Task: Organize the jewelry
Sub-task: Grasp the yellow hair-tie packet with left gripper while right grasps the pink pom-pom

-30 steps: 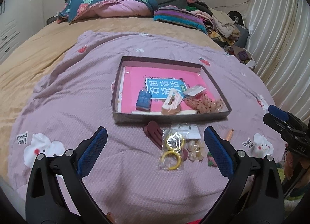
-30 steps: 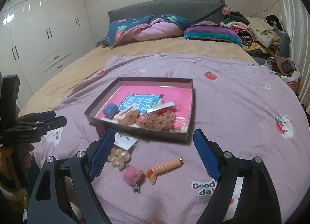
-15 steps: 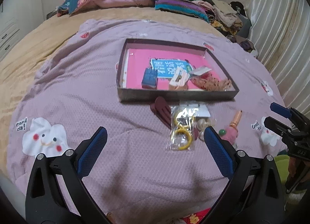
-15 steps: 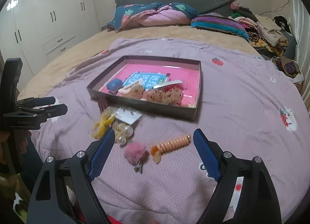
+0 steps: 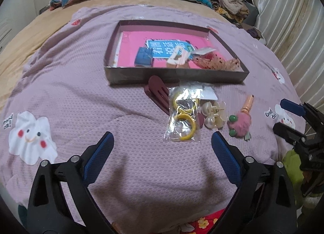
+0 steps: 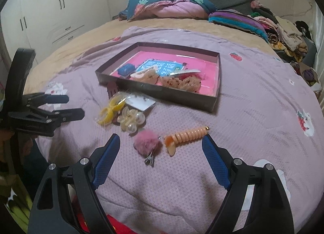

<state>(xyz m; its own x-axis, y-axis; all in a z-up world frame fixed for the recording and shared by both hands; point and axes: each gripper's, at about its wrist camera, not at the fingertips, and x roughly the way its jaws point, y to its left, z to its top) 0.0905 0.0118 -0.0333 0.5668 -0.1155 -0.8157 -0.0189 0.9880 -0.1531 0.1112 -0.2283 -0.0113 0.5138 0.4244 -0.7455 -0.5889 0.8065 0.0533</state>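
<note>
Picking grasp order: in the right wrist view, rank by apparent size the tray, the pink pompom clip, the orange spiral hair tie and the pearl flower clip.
1. Tray, by far the largest.
2. Orange spiral hair tie, the longest loose item.
3. Pearl flower clip and pink pompom clip look about alike; the pompom lies nearer the camera, so no ranking between them.

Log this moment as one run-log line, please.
phase: approach | left gripper: open, empty | right gripper: open, above pink pom-pom clip | tray: partly filled

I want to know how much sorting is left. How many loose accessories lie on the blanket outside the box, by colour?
Yellow: 1, bagged hoops
Maroon: 1, hair clip
Cream: 1, claw clip
Pink: 1, pom-pom clip
Orange: 1, spiral tie
White: 1, earring card
Total: 6
</note>
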